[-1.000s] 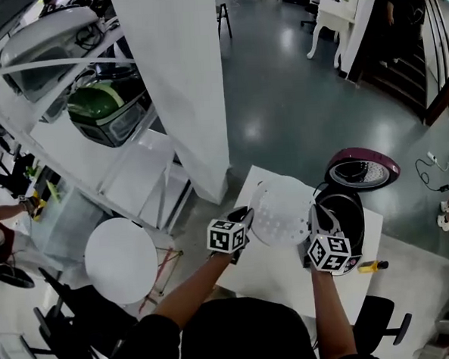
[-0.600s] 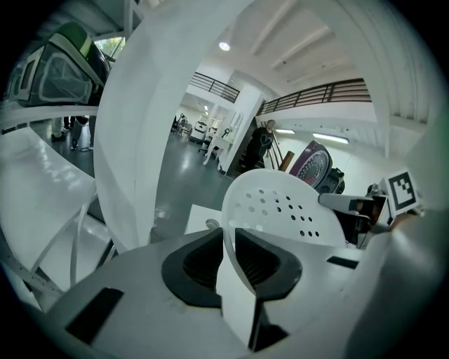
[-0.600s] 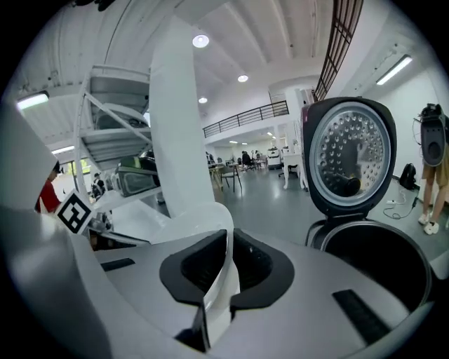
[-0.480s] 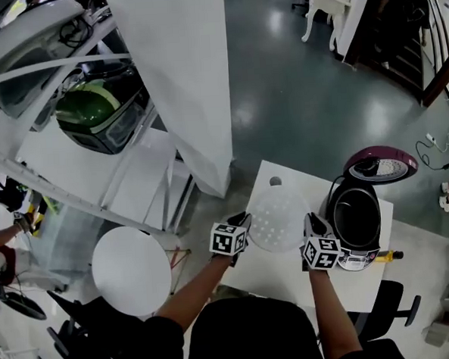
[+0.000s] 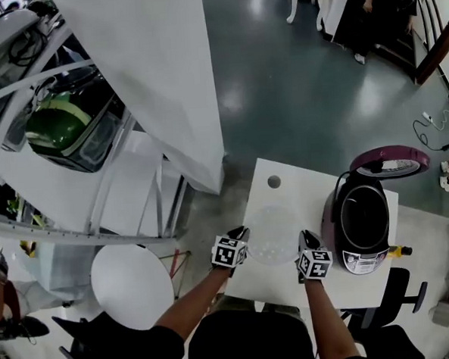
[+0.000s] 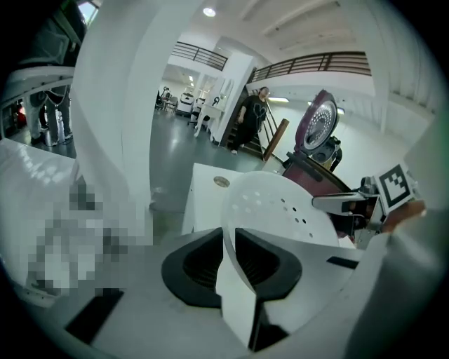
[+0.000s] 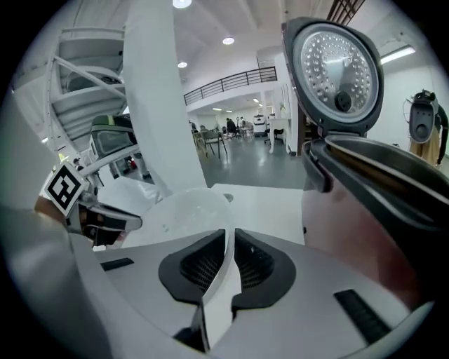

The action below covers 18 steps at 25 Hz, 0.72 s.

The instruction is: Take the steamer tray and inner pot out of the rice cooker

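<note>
The white perforated steamer tray hangs low over the white table, left of the rice cooker. My left gripper is shut on the tray's left rim. My right gripper grips the right rim; its jaws have just been opening slightly, with the rim still pinched between the pads. The cooker's maroon lid stands open, and the dark inner pot sits inside. In the right gripper view, the pot's rim is close on the right.
A yellow-handled tool lies by the cooker's front. The table has a round cable hole. A white pillar and shelving with appliances stand to the left, with a round white stool below. A black chair is at the right.
Both grippers have carried the steamer tray down and away from the cooker's mouth, toward the table to its left. The tray now looks smaller and lower in the head view.
</note>
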Available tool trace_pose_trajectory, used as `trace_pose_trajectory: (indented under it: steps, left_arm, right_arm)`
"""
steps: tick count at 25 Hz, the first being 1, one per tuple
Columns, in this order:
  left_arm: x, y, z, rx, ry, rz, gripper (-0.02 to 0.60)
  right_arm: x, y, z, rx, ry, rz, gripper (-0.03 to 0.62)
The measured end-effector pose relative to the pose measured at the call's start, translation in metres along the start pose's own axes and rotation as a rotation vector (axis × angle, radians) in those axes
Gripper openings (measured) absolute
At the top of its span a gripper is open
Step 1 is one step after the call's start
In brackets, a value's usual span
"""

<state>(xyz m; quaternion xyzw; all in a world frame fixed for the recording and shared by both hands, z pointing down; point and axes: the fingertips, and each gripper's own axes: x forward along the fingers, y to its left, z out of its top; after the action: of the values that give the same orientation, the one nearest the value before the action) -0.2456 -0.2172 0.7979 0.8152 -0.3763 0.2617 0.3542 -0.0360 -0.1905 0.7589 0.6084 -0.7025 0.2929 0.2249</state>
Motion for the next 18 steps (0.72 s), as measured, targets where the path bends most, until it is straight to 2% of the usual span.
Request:
trace_pose_trajectory:
  steps: [8,18]
  left_arm:
    - [0.021,0.009,-0.019,0.063,0.071,0.015,0.037]
    - [0.035,0.012,-0.026,0.062,0.090,0.029,0.038]
  right_arm:
    - [0.028,-0.013,-0.055,-0.004,0.103,-0.026,0.028]
    - [0.041,-0.019,-0.068,-0.008,0.153,-0.051,0.029]
